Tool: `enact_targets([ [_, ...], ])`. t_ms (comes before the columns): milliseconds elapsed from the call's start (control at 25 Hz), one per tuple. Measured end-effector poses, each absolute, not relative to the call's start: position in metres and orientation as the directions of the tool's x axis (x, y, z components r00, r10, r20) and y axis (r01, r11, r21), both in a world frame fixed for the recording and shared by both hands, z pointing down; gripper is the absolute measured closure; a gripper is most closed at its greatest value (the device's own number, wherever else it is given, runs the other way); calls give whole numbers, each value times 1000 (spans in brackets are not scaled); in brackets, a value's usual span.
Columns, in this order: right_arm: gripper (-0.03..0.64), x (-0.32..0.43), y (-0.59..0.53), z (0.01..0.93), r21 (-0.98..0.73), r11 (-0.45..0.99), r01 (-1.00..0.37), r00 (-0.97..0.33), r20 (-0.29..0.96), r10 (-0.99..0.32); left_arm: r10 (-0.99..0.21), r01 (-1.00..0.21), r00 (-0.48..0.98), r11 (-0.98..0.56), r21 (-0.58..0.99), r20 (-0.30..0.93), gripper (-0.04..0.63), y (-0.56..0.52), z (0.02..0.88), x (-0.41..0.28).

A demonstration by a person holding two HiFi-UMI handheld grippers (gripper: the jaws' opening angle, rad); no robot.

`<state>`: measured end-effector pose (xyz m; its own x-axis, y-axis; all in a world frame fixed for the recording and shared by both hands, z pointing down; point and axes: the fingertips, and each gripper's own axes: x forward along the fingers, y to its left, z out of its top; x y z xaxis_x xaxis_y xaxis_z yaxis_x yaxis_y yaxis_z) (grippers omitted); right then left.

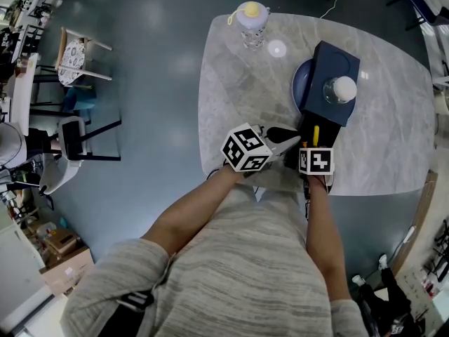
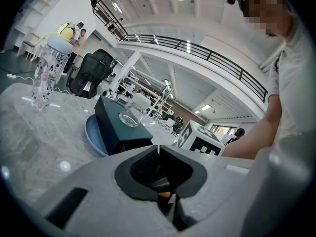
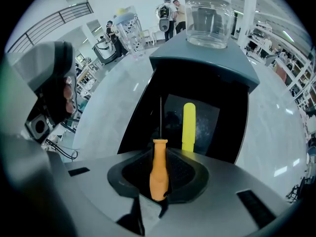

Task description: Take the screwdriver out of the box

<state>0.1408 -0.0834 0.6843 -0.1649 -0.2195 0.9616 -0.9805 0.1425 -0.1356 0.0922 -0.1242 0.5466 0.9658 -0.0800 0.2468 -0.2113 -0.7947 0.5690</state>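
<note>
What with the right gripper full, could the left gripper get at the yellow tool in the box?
Probably not: the right gripper, shut on the orange screwdriver, crowds the box opening, and the left gripper is shut.

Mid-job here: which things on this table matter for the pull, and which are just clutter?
Job: right gripper, shut on the orange screwdriver; dark box.

Clutter: glass jar on the box; blue plate; bottle; yellow-handled tool in the box.

Blue plate (image 1: pixel 299 84) mostly hidden by box (image 1: pixel 326 63); yellow item (image 3: pixel 188 125) lower end hidden behind right gripper (image 3: pixel 159 154).
</note>
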Motion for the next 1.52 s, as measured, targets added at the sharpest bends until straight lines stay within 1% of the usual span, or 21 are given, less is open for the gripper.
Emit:
enact_targets([
  [400,535,146,-83,671,-177,89,-980,-195,939,-284,-79,-208,966,-801,561,246,571,-122,542,94],
  [840,535,154,-97,637,-235,59,-970,-238,879,-414,-61,-191,968,-808,557,244,571,-121,536,107],
  [1240,535,172,-111,595,-297,76,-952,-292,802,-520,-57,-207,960,-801,561,273,571,-119,536,125],
  [1520,535,195,-117,570,-341,99,-935,-333,744,-580,-80,-240,951,-798,552,298,571,-122,536,144],
])
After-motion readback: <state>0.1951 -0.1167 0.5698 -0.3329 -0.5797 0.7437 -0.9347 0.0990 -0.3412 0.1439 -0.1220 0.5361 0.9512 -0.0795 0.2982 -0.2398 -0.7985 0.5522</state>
